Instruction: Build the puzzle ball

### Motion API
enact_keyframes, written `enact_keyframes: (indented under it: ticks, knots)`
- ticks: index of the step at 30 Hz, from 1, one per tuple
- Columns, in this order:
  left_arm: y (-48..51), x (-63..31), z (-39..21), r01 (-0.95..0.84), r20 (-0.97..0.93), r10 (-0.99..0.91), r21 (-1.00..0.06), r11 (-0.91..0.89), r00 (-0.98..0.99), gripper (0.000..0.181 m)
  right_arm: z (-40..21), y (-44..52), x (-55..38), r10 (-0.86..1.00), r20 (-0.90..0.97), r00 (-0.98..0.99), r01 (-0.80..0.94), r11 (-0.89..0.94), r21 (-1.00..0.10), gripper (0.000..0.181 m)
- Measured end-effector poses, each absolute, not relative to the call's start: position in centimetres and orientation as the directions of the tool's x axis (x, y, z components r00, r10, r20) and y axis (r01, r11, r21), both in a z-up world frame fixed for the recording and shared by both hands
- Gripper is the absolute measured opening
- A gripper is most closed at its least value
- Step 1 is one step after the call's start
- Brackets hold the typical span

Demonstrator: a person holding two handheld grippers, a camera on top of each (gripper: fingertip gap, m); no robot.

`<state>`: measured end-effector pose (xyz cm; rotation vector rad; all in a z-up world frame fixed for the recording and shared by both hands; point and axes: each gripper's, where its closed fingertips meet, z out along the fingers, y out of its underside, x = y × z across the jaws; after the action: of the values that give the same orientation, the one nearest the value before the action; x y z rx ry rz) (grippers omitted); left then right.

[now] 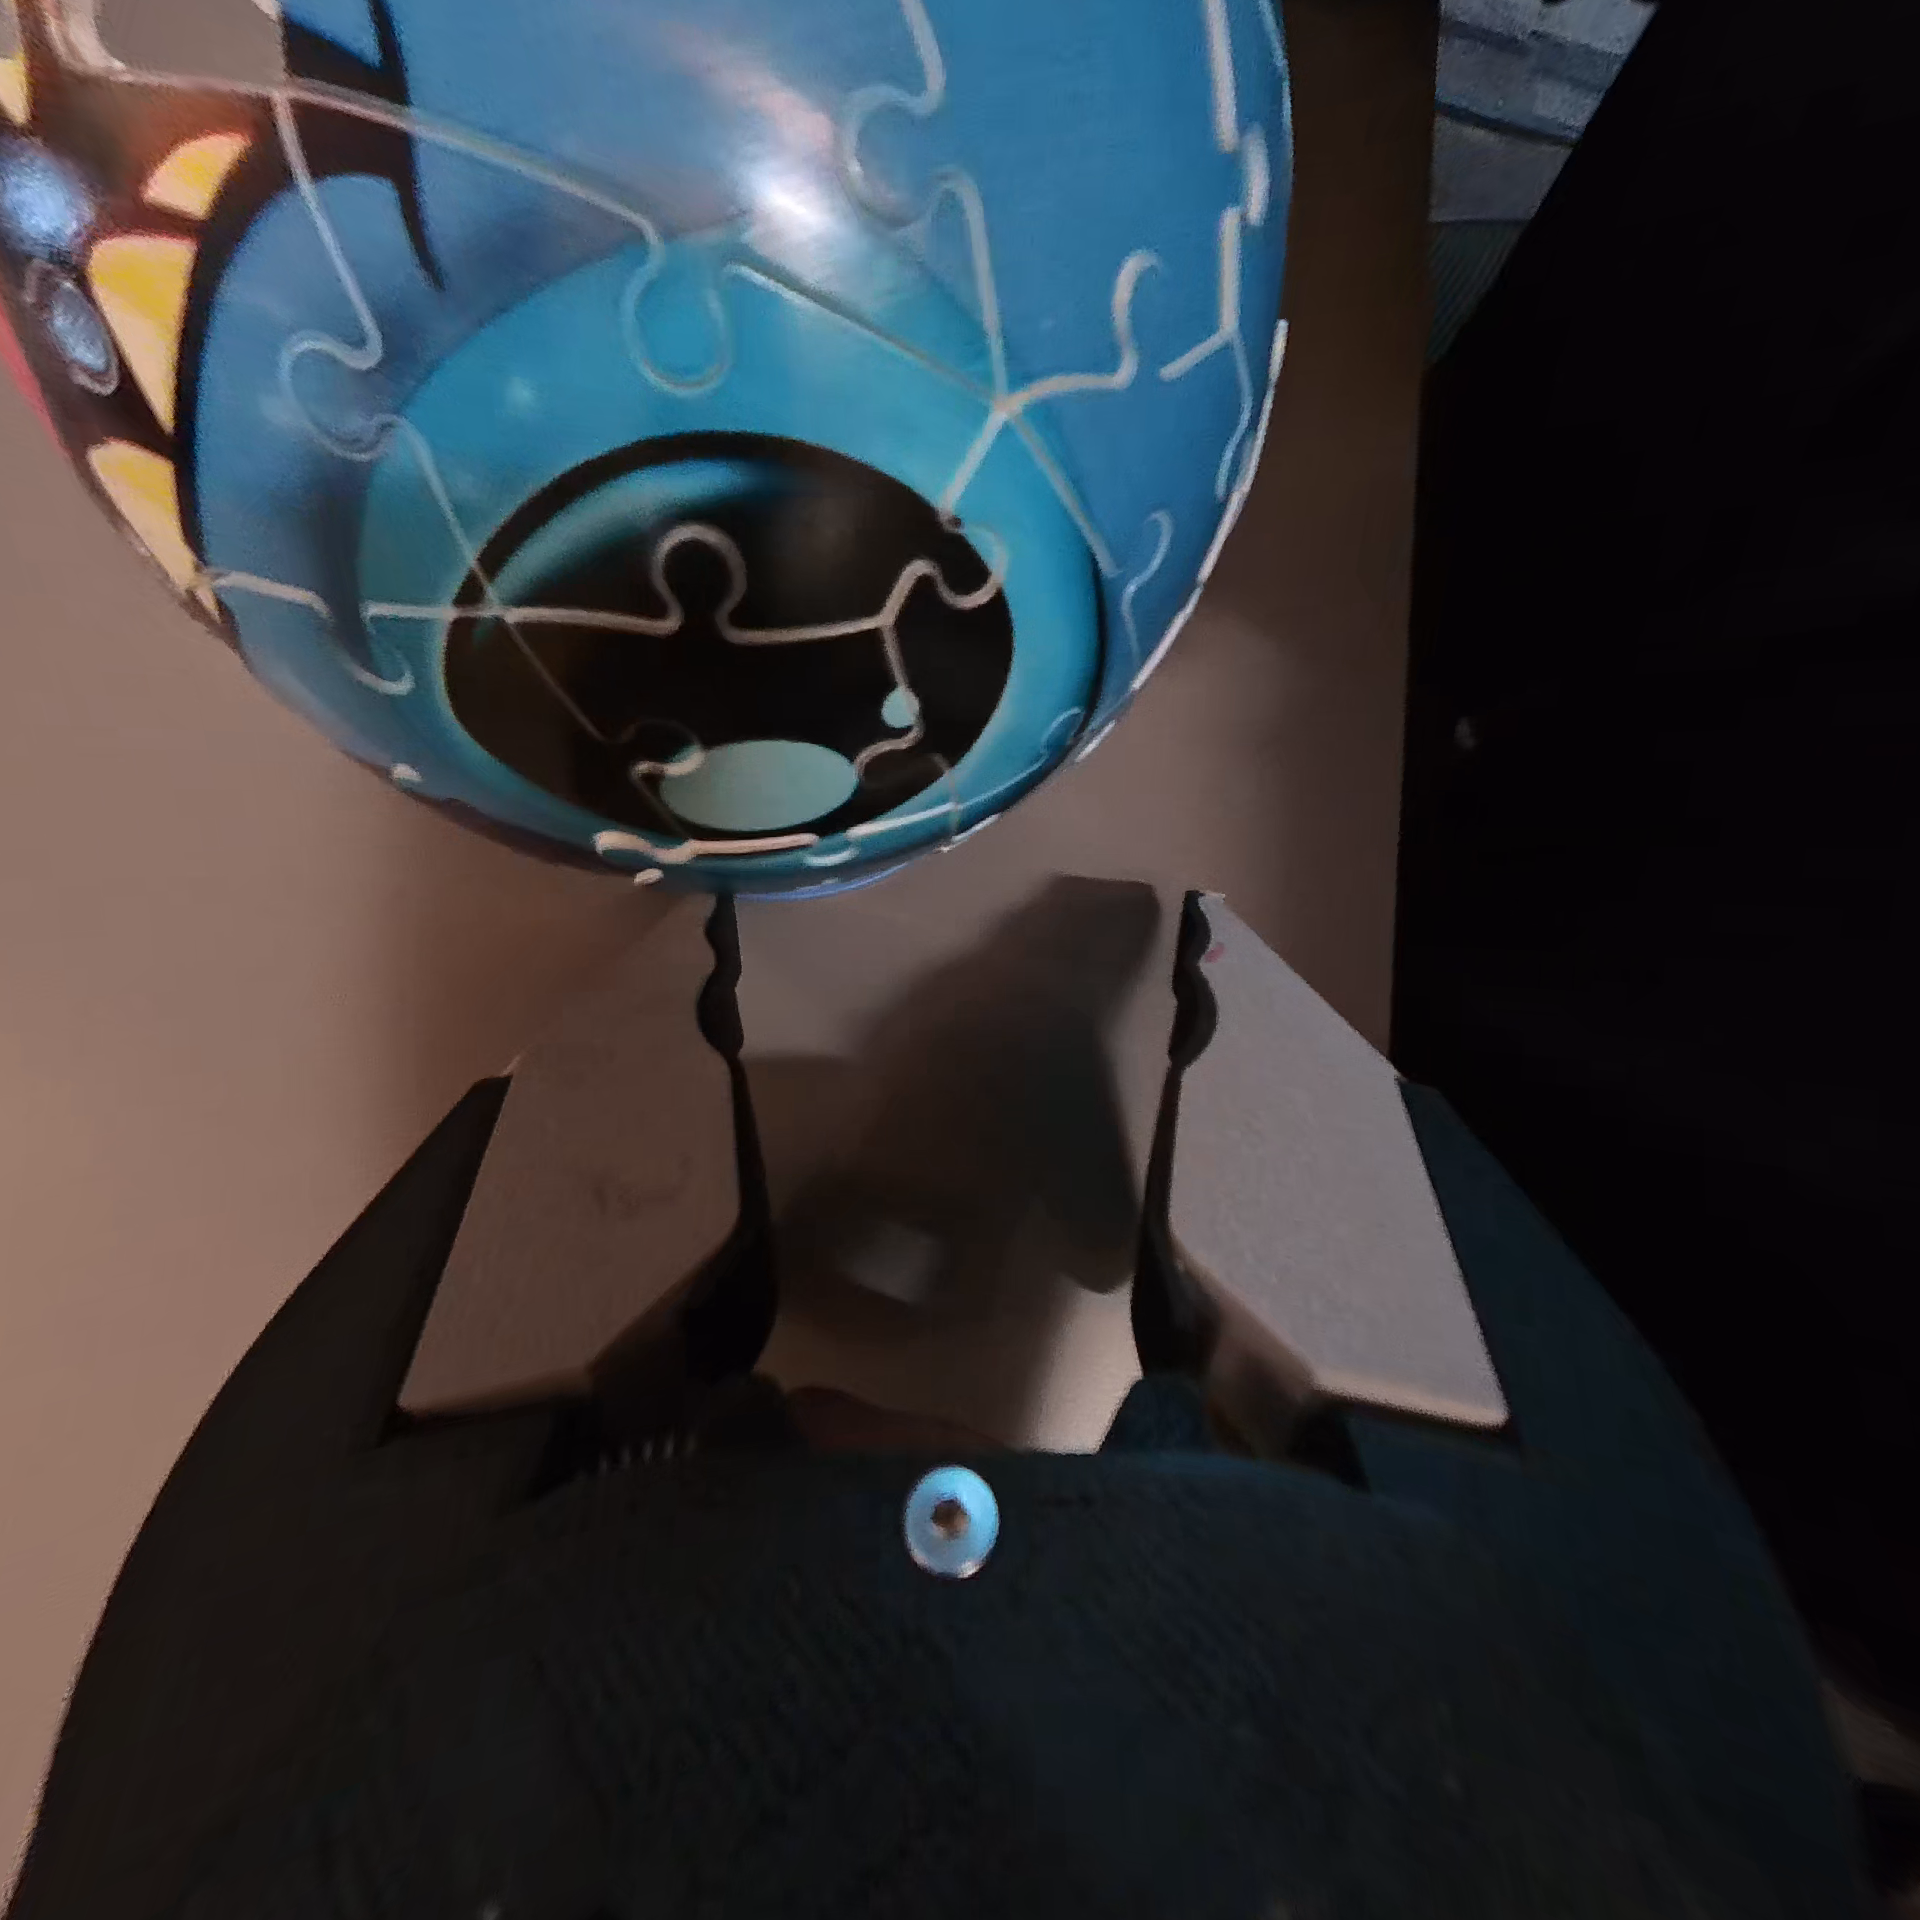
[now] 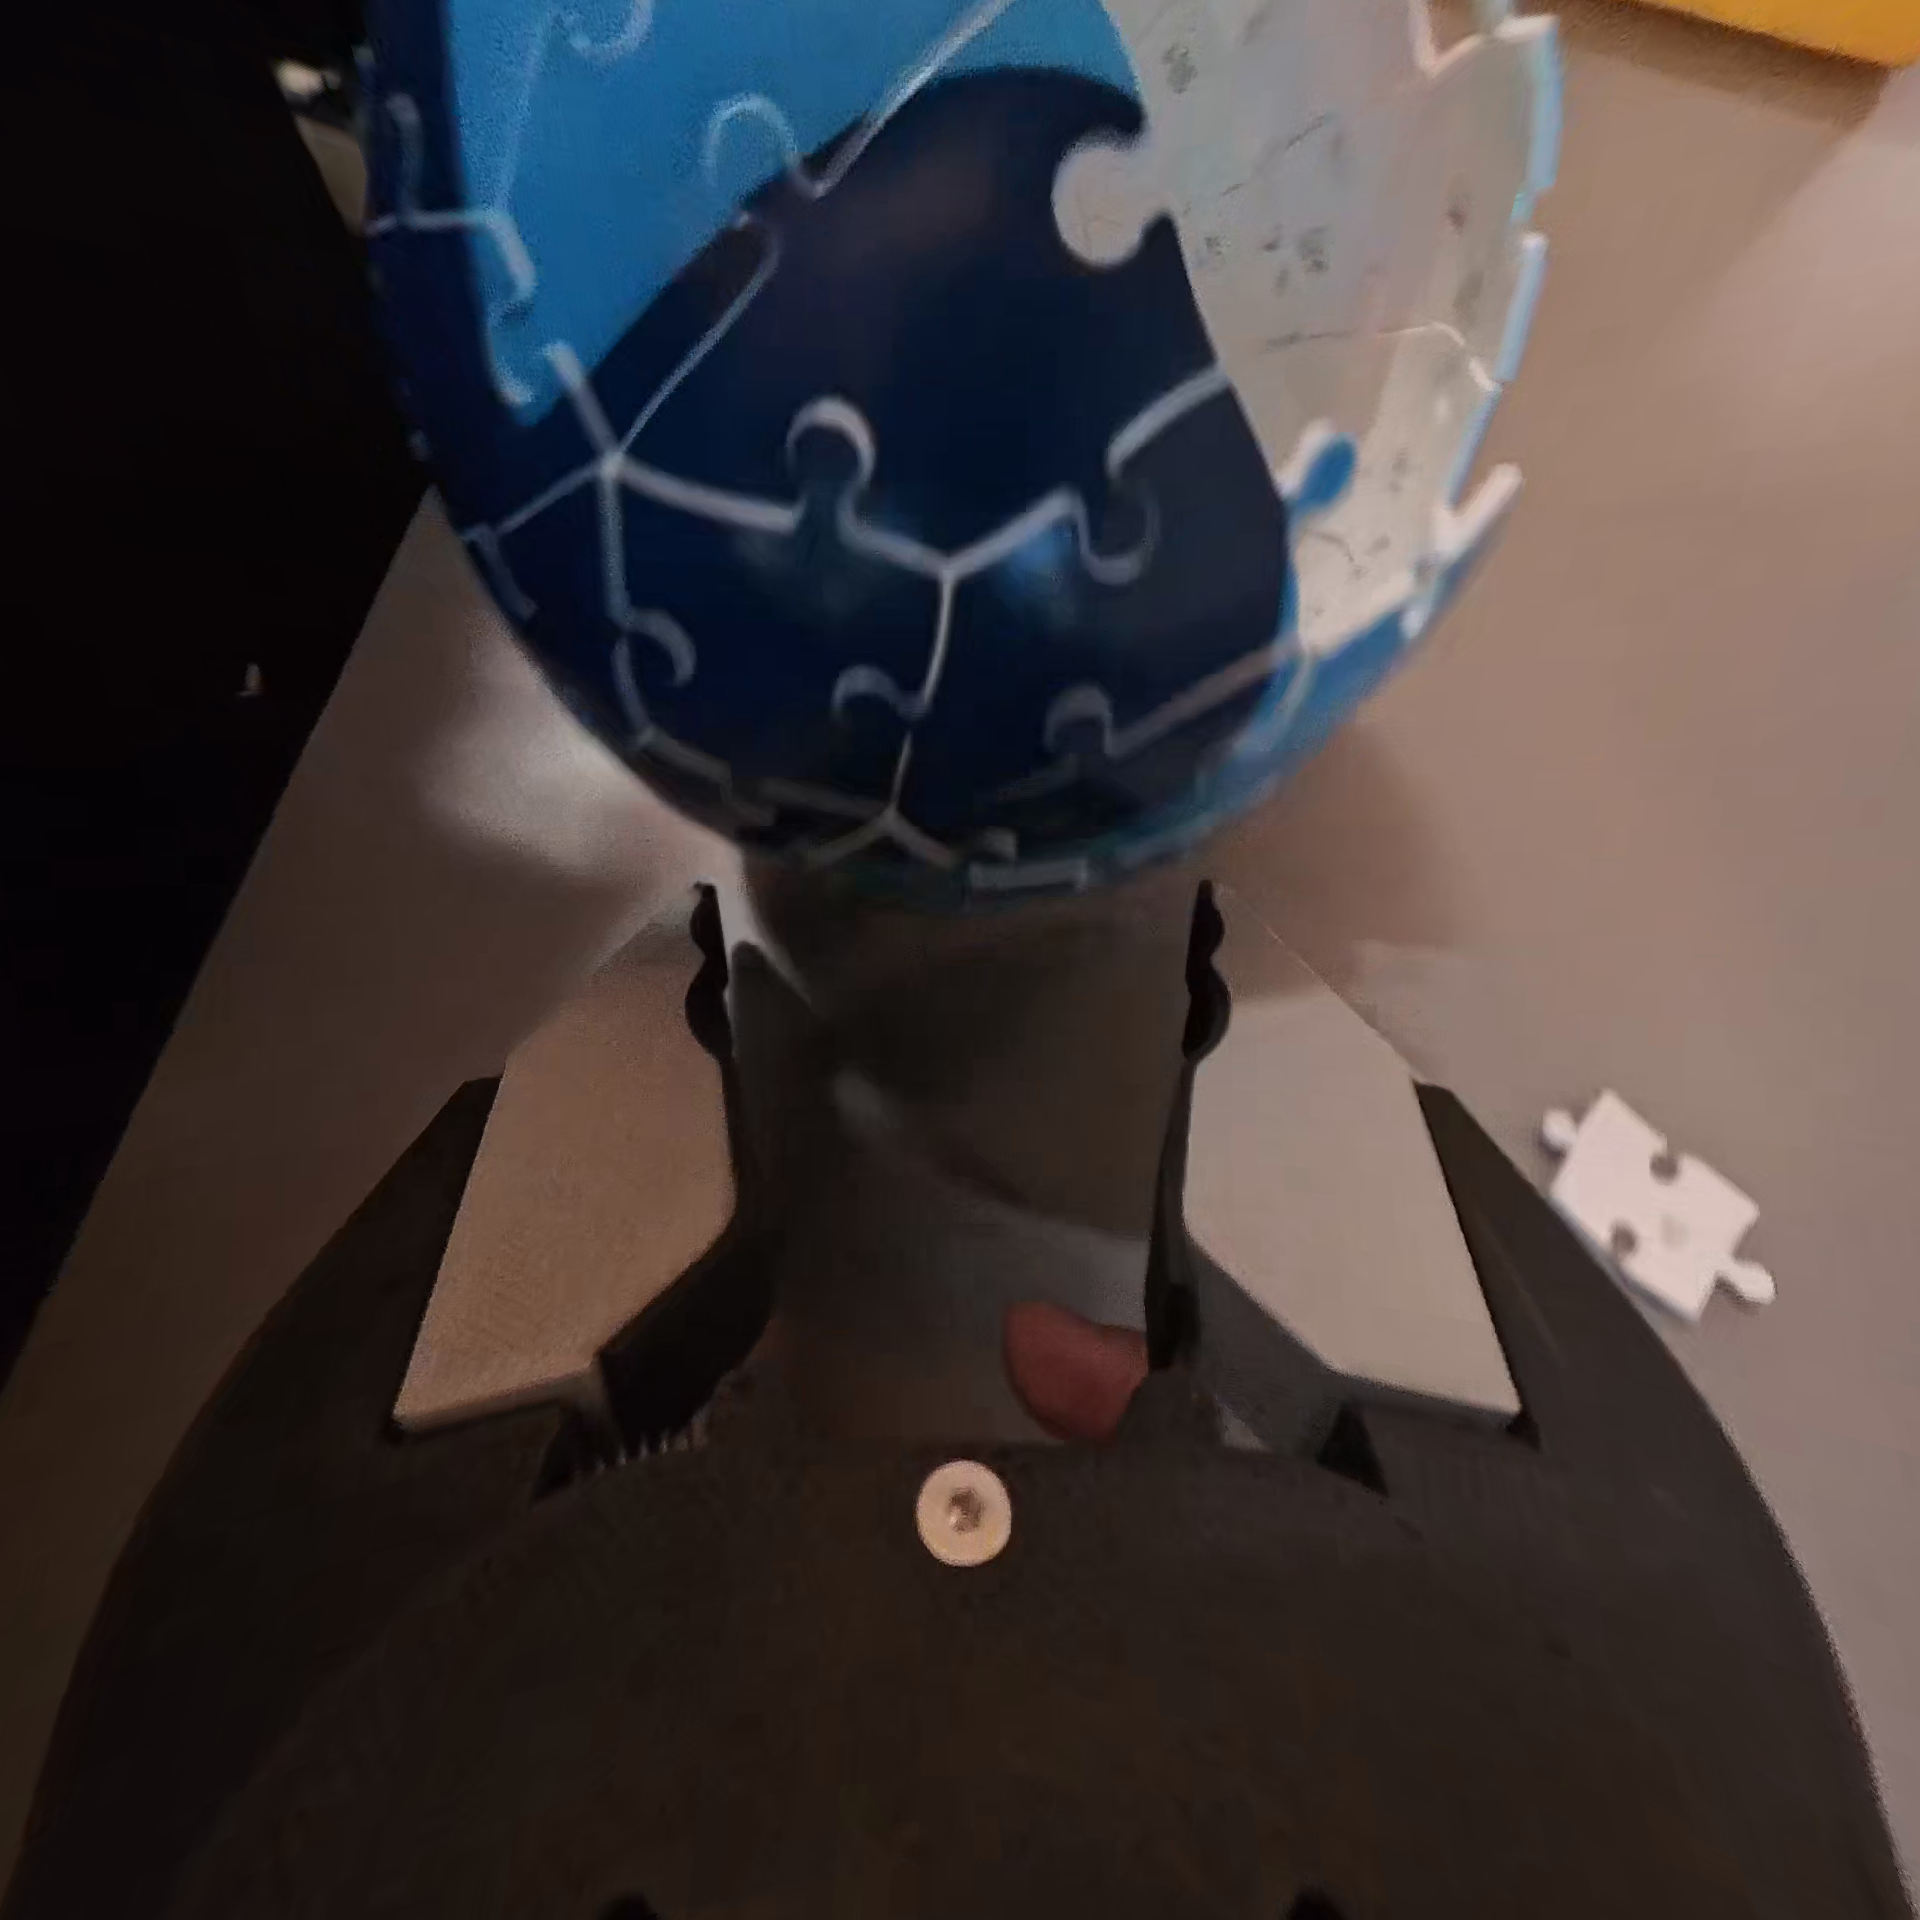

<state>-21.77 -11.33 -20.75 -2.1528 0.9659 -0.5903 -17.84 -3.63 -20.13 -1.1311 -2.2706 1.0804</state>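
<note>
The puzzle ball (image 1: 727,312) fills the top of the left wrist view. It is blue with white seams and a black round eye pattern facing me. My left gripper (image 1: 956,914) is open, and its left fingertip (image 1: 724,920) is right at the ball's lower edge. In the right wrist view the ball (image 2: 883,540) shows dark blue pieces and an open gap with the white inside of the shell (image 2: 1351,312). My right gripper (image 2: 956,904) is open just below the ball, with nothing between the fingers.
A loose white puzzle piece (image 2: 1652,1205) lies on the tan table (image 2: 1662,727) to the right of my right gripper. A yellow object (image 2: 1787,26) sits at the far top right. The table edge (image 1: 1403,727) drops into darkness on the right in the left wrist view. One gripper's finger ends stand about 10 cm off the other's.
</note>
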Motion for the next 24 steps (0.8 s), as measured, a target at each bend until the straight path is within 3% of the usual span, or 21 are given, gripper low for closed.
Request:
enact_keyframes:
  ticks: [4,10,14,18,22,24]
  knots:
    - [-11.7,-23.1,-20.4,-0.407,0.17,-0.749,-0.752,-0.519,0.641,0.085,-18.8,0.5,-15.7,0.88,-0.019,-0.475,0.508,0.257,-0.822,0.088]
    - [-11.4,-26.3,-17.3,-0.334,0.117,-0.729,-0.832,-0.443,0.675,0.083,-17.8,7.7,-16.4,0.969,-0.095,-0.229,0.513,0.037,-0.858,0.076]
    - [-10.0,-27.8,-14.8,-0.303,0.068,-0.707,-0.872,-0.385,0.704,0.08,-19.4,10.9,-18.1,0.987,0.031,-0.16,0.582,0.119,-0.804,0.062]
    - [-9.1,-29.6,-14.0,-0.287,0.027,-0.646,-0.881,-0.375,0.763,0.077,-20.4,10.8,-19.6,0.974,0.055,-0.221,0.617,0.183,-0.766,0.058]
    - [-7.9,-31.0,-11.4,-0.16,0.07,-0.567,-0.924,-0.346,0.821,0.076,-21.1,10.0,-20.5,0.946,0.02,-0.324,0.635,0.234,-0.736,0.053]
    - [-6.8,-31.9,-10.2,-0.127,0.075,-0.507,-0.927,-0.352,0.859,0.074,-21.1,10.1,-21.0,0.937,0.026,-0.349,0.625,0.253,-0.738,0.025]
